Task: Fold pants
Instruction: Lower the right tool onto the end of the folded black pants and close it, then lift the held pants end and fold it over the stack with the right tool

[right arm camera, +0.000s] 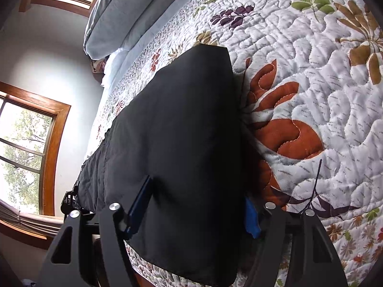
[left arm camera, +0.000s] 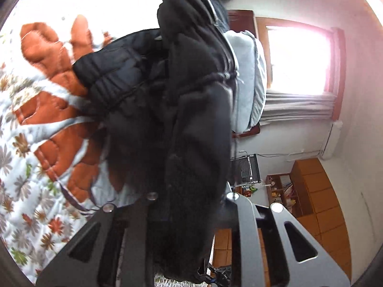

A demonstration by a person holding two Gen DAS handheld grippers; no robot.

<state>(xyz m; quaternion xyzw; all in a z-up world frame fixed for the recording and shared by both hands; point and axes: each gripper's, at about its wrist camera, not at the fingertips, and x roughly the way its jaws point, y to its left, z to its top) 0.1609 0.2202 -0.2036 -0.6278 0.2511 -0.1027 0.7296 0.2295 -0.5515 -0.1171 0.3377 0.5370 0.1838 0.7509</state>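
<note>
L claw (left arm camera: 191, 215): jaws drawn nearly together, clamped on a thick bunch of the black pants (left arm camera: 186, 110). In the L wrist view the cloth fills the gap between my fingers and hangs lifted in front of the lens, gathered and rumpled — an elastic waistband section shows at upper left of the bunch. Behind it lies the quilt (left arm camera: 36, 143), white w/ orange and brown floral print, on the bed. Bkgd in the same view: a grey pillow (left arm camera: 251, 76), a bright window (left arm camera: 299, 57), and a wooden shelf unit (left arm camera: 308, 186) against the wall. R claw (right arm camera: 191, 212): jaws stand wide, one blue pad (right arm camera: 140, 205) on each side of a flat, smooth fold of the pants (right arm camera: 186, 131). L pad lies against the cloth edge; R pad sits just beside the other edge — cannot tell whether it actually presses, so grip on this side is unconfirmed. Here the pants lie spread on the quilt (right arm camera: 311, 71), reaching away toward the pillow (right arm camera: 119, 16) at the head of the bed. Two wood-framed windows (right arm camera: 26, 155) at left.
</note>
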